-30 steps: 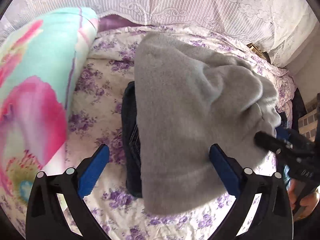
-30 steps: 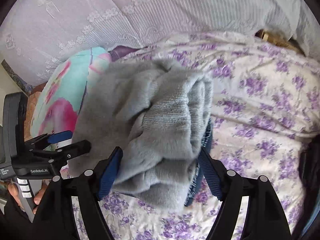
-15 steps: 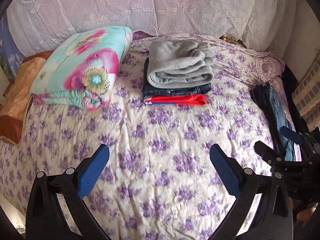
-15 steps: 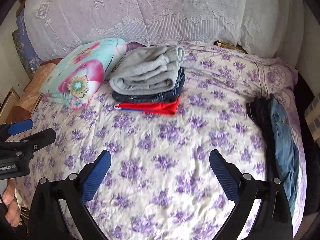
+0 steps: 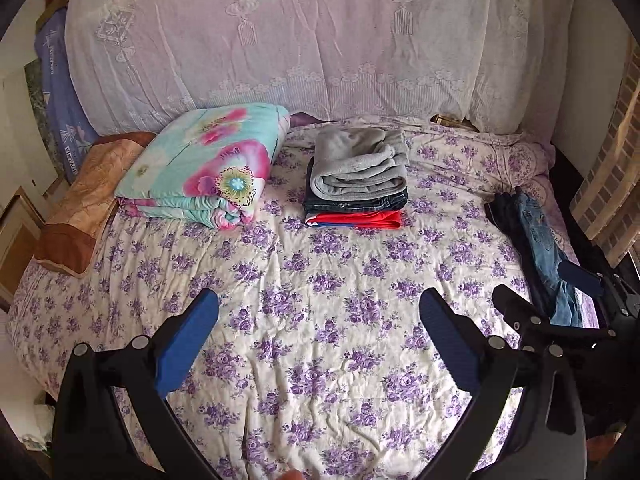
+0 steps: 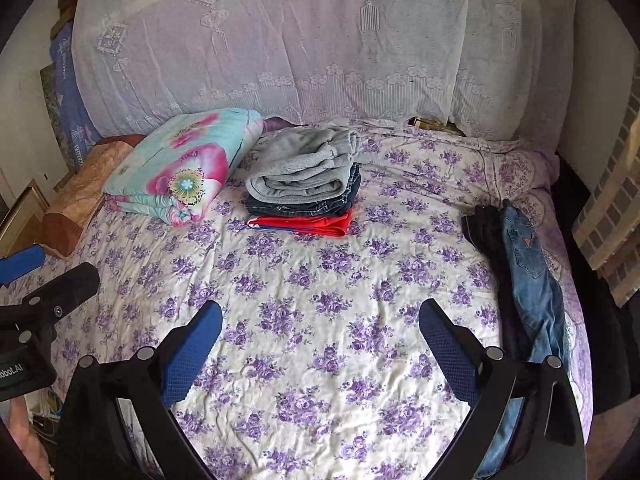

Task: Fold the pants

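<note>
Folded grey pants point(image 5: 358, 164) point(image 6: 304, 168) lie on top of a stack with dark jeans point(image 5: 356, 202) and a red garment point(image 5: 356, 219) at the far side of the bed. Unfolded blue jeans point(image 6: 528, 276) point(image 5: 544, 248) and a dark garment point(image 6: 484, 228) lie along the bed's right edge. My left gripper point(image 5: 318, 332) is open and empty, well back over the floral sheet. My right gripper point(image 6: 320, 340) is open and empty too. It shows at the right of the left wrist view point(image 5: 548, 296).
A folded flowered quilt point(image 5: 204, 168) lies at the far left, a brown pillow point(image 5: 80, 208) beside it. A lace-covered headboard point(image 5: 320, 40) stands behind. The floral sheet point(image 5: 320, 300) covers the bed. A brick-patterned curtain point(image 6: 612, 208) hangs at the right.
Both grippers have let go of the grey pants on the stack and pulled far back from it. The whole bed has come into view.
</note>
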Motion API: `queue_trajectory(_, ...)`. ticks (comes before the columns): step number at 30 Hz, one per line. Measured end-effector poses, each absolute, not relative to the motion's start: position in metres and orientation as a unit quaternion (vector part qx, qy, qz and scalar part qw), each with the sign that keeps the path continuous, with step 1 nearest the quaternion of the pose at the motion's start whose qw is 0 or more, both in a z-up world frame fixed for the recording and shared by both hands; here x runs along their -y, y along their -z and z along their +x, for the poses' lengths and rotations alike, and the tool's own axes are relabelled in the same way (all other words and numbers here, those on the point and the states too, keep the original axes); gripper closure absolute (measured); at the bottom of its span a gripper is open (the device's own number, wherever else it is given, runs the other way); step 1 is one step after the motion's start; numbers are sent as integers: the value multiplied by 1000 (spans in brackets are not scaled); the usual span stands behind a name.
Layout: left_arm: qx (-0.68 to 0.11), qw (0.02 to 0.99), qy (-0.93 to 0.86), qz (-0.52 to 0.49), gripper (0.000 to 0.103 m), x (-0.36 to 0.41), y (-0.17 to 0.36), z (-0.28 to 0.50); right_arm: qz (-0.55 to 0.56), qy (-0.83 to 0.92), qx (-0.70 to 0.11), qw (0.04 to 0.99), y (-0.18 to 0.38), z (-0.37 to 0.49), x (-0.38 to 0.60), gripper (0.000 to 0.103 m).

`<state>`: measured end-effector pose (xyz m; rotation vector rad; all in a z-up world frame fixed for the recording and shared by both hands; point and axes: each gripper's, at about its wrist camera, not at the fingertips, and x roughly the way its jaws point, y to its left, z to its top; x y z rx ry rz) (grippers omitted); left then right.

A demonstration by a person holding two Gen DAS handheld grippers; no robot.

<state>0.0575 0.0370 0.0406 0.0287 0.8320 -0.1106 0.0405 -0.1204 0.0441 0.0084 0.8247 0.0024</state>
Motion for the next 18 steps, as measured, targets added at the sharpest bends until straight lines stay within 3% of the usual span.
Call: queue_trajectory(18,-403,913,61,16,5,-30,-46,53,6,-9,-393,920,-49,27,116,4)
